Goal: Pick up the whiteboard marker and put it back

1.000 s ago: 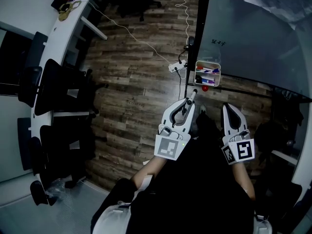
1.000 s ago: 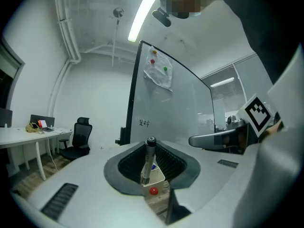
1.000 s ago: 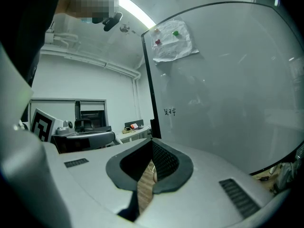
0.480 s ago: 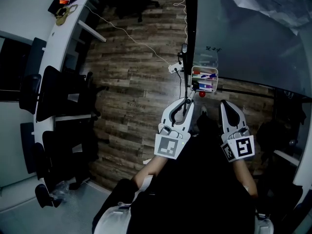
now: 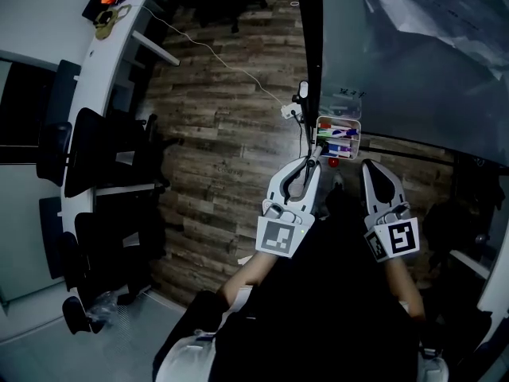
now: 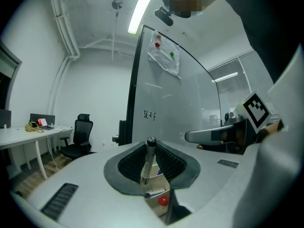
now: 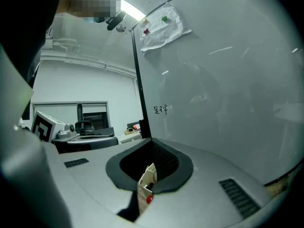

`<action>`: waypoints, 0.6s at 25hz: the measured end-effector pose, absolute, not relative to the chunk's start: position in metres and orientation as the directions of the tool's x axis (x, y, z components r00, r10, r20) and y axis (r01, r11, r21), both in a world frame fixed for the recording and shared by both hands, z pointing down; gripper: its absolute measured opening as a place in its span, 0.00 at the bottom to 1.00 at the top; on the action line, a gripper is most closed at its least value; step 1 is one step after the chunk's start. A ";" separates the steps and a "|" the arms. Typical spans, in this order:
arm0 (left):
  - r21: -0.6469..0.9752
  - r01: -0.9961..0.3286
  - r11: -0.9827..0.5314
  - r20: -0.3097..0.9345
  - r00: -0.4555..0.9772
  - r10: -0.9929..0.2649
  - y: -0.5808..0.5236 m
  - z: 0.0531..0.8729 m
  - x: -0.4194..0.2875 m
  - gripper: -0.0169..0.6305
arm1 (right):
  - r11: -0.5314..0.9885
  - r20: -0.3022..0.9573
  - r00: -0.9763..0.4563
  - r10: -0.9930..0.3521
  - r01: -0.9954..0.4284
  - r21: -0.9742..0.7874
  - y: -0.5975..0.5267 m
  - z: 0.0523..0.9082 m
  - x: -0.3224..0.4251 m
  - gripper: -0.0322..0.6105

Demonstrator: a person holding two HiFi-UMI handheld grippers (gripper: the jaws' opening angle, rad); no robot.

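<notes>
Just beside the white open-topped box (image 5: 338, 119) that hangs on the large grey whiteboard (image 5: 413, 62), on its lower left in the head view, the left gripper (image 5: 308, 161) points towards the box with its white jaws clamped on a slim grey whiteboard marker with a dark cap (image 6: 147, 159). In the left gripper view the marker stands nearly upright between the ribbed black pads, touching both, its cap end rising above them; the box shows through the gap beneath it, with a small red round thing (image 6: 163, 201) at the box's lower edge. The box itself holds several coloured markers lying across it.

The right gripper (image 5: 371, 169) sits near the box too, below its right corner in the head view and apart from it. Its jaws are drawn together with nothing between the pads; only a sliver of the box shows through the narrow slit in the right gripper view.

Above the box, a few small dark handwritten marks (image 5: 347, 92) sit on the board, and higher still hangs a crumpled clear sheet (image 5: 445, 6). Well to the left of the box lie a dark wood-plank floor (image 5: 223, 134), black office chairs (image 5: 103, 153) and a long white desk (image 5: 87, 54).
</notes>
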State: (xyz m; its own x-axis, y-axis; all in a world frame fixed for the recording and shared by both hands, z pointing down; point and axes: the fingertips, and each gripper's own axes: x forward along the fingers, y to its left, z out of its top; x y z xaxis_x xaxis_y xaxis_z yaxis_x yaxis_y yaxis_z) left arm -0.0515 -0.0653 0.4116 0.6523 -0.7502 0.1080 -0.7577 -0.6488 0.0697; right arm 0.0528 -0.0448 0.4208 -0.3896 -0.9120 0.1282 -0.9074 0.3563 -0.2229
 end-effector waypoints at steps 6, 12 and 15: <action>0.064 -0.757 -0.650 0.111 0.653 -0.749 -0.079 0.414 -0.045 0.14 | 0.354 0.139 -0.390 -0.910 -0.907 -0.231 -0.059 0.421 0.059 0.07; 0.069 -0.762 -0.644 0.115 0.648 -0.753 -0.090 0.417 -0.043 0.14 | 0.360 0.138 -0.397 -0.907 -0.903 -0.235 -0.069 0.424 0.061 0.07; 0.069 -0.765 -0.640 0.122 0.643 -0.756 -0.094 0.418 -0.042 0.14 | 0.368 0.135 -0.406 -0.904 -0.899 -0.237 -0.073 0.425 0.063 0.07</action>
